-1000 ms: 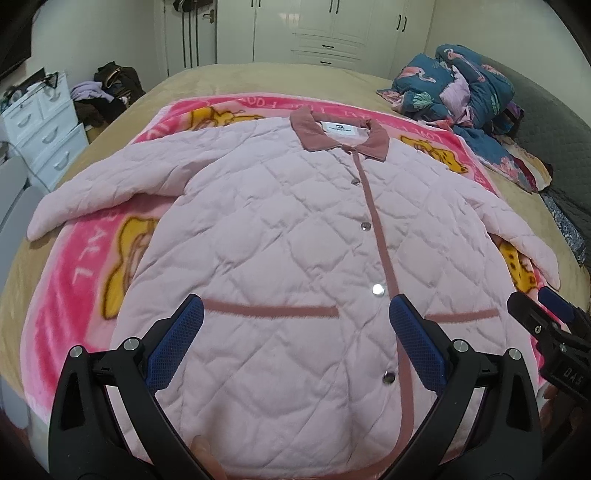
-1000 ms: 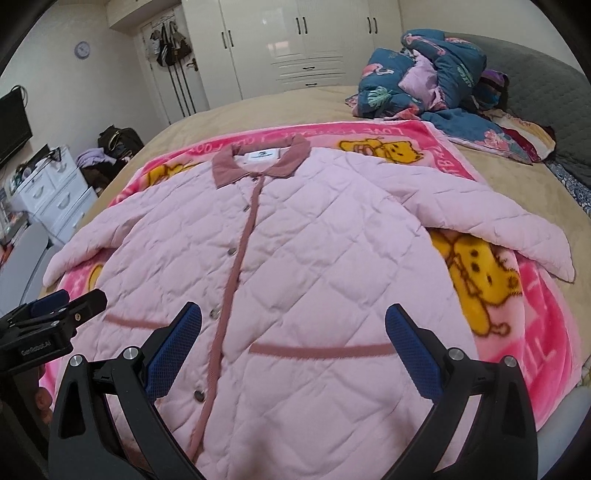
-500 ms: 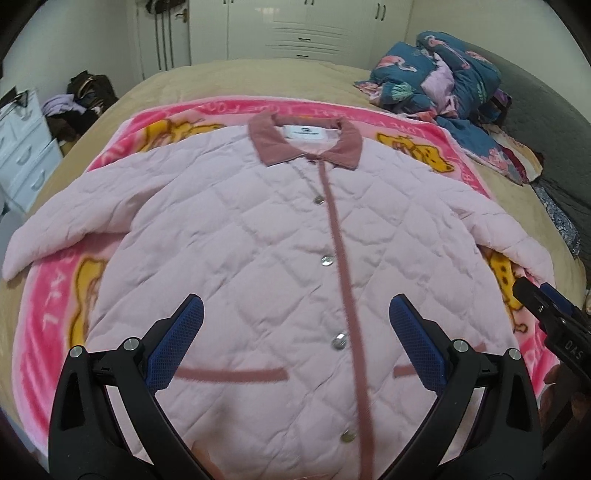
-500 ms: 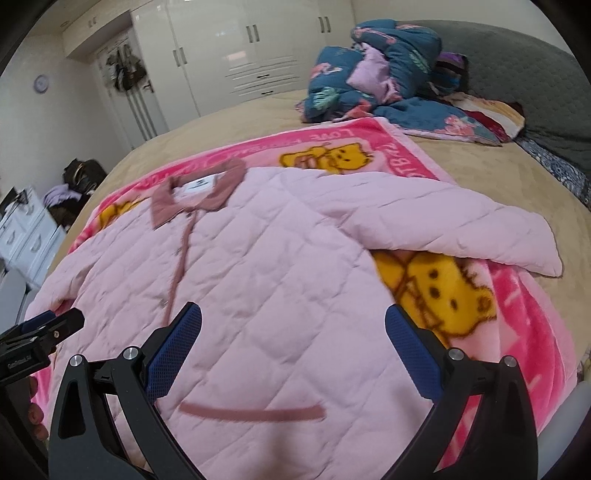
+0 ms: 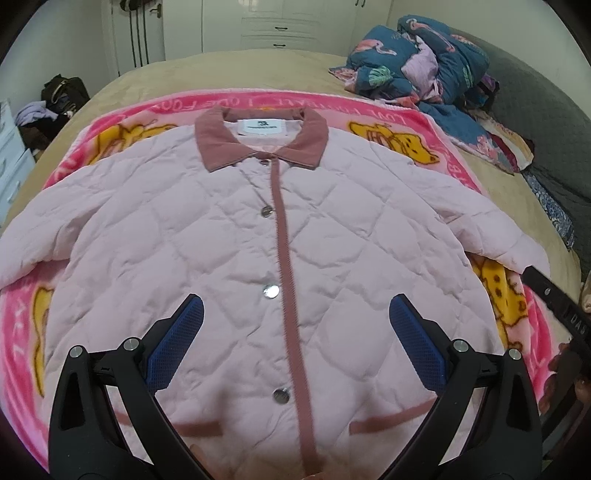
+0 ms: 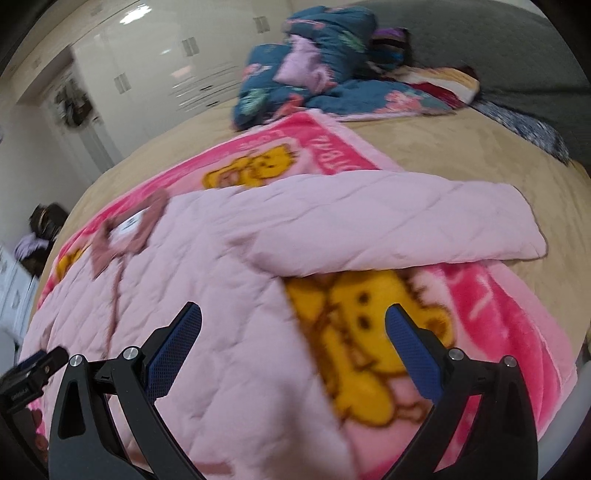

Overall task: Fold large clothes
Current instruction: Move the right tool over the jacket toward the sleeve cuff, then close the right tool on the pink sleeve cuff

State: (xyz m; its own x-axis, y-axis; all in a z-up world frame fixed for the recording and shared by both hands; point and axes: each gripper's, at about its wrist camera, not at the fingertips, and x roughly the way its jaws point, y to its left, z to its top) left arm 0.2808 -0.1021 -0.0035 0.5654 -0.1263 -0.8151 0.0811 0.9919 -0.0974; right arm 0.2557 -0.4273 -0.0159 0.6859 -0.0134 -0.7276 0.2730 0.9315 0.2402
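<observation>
A pale pink quilted coat (image 5: 229, 258) lies flat and buttoned on a pink cartoon blanket (image 5: 406, 122), collar (image 5: 258, 142) at the far end and both sleeves spread. My left gripper (image 5: 293, 312) hovers open above the coat's middle, over the button placket. My right gripper (image 6: 293, 323) is open above the coat's right side edge, with the right sleeve (image 6: 406, 225) stretched out just beyond it. The right gripper (image 5: 554, 302) also shows at the right edge of the left wrist view, and the left gripper (image 6: 33, 369) shows at the left edge of the right wrist view.
The blanket covers a tan bed (image 6: 443, 147). A heap of blue floral bedding (image 5: 424, 74) sits at the bed's far right corner, next to a grey headboard (image 5: 535, 122). White wardrobes (image 5: 277, 26) stand behind, and a white drawer unit (image 5: 11, 158) with bags is at the left.
Both grippers moved forward over the coat. The left now centres on the placket, nearer the collar. The right swung to the right, toward the right sleeve and the blanket's bear print. Both stay open.
</observation>
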